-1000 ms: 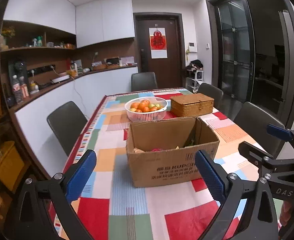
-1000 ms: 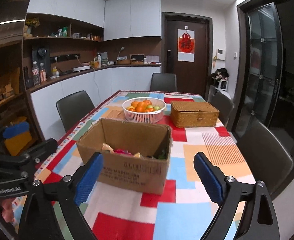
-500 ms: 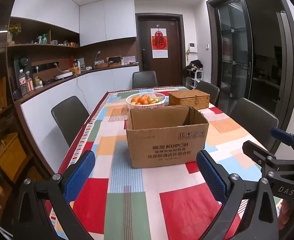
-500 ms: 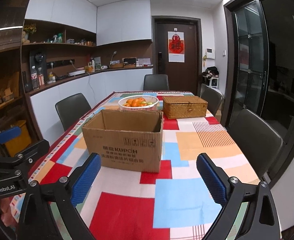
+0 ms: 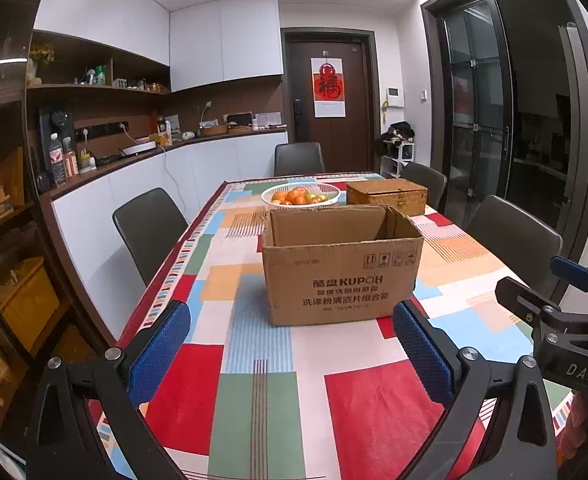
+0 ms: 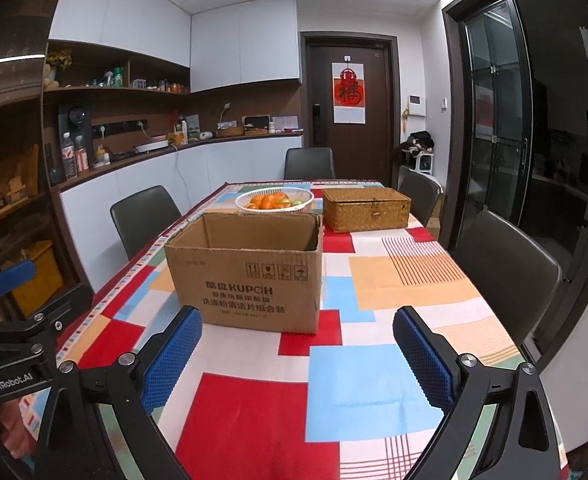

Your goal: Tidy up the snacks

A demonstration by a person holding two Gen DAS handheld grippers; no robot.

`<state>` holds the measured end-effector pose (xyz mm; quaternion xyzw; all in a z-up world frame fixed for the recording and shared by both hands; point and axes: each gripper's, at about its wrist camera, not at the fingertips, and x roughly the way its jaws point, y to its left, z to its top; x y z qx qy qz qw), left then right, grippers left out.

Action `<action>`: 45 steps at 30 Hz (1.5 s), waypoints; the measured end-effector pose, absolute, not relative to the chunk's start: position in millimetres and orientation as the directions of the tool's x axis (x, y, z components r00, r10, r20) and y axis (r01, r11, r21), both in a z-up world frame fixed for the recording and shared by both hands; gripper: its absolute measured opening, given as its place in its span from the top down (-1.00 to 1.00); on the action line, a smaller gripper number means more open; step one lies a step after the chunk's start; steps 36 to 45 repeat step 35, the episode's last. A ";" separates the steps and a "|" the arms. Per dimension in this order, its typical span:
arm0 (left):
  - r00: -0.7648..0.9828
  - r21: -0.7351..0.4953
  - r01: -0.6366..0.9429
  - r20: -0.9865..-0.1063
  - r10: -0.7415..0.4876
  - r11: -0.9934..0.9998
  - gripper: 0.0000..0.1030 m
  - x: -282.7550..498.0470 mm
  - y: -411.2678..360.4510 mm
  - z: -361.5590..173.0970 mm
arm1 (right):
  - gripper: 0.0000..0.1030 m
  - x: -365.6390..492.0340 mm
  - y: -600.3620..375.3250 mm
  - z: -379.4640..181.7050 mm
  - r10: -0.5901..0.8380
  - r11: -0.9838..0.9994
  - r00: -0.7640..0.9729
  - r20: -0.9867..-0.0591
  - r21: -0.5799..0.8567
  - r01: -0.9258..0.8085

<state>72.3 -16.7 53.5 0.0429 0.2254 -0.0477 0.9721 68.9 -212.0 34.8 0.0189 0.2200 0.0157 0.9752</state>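
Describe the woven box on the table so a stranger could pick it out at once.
Start at the long table with the patchwork cloth of red, blue and orange blocks. Past the open cardboard box, at the far end, sits a white basket of fruit; the woven box stands just right of it. It alone is golden-brown wicker, low, rectangular and lidded.

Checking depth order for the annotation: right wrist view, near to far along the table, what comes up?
Right gripper with open fingers → cardboard box → white fruit basket → chair at the far end → door. The wicker box sits level with the basket, so it is left out.
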 end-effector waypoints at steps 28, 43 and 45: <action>0.882 0.027 0.111 -0.463 -0.086 0.993 -1.00 60.5 -10.1 44.1 | -0.89 63.5 -206.9 20.7 0.082 0.996 0.886 -0.457 0.073 -0.055; 0.881 0.031 0.113 -0.466 -0.086 0.993 -1.00 60.8 -12.2 42.6 | -0.89 63.2 -209.8 17.7 0.085 0.995 0.883 -0.461 0.084 -0.052; 0.881 0.031 0.113 -0.466 -0.086 0.993 -1.00 60.8 -12.2 42.6 | -0.89 63.2 -209.8 17.7 0.085 0.995 0.883 -0.461 0.084 -0.052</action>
